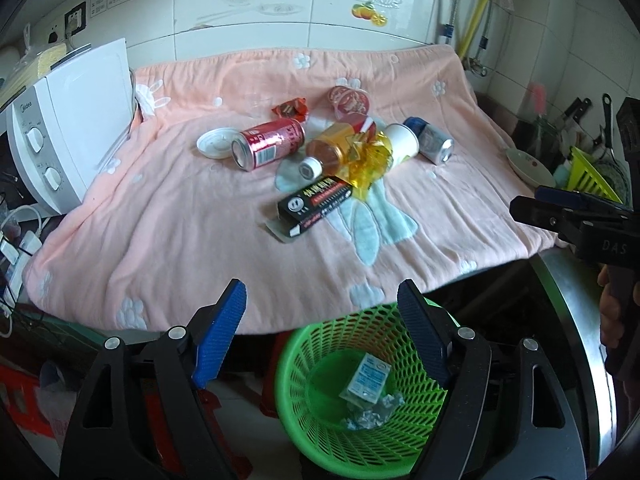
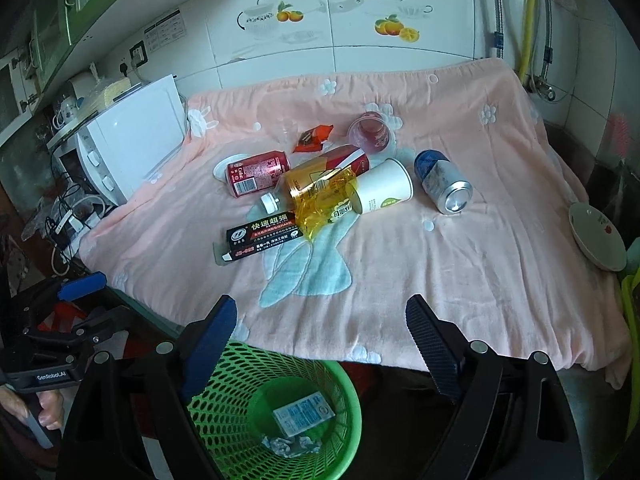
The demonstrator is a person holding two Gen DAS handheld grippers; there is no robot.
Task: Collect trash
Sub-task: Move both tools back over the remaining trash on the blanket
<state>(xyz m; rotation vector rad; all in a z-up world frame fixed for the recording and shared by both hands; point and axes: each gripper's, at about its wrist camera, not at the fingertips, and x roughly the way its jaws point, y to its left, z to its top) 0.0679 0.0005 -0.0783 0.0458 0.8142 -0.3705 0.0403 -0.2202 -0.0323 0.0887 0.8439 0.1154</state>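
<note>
While both claws, the left gripper (image 1: 320, 320) and the right gripper (image 2: 320, 332), hang wide open holding nothing above the green basket (image 1: 304, 344), the red can (image 1: 268, 142) sits at 10 o'clock from the black box (image 1: 316, 204) on the pink blanket (image 1: 180, 240), and the white oven (image 1: 44, 140) says "Midea".

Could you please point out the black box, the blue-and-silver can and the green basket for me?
black box (image 2: 262, 236), right wrist view, on its printed top face.
blue-and-silver can (image 2: 442, 182), right wrist view, on its side wall.
green basket (image 1: 316, 344), left wrist view, on its mesh wall.
</note>
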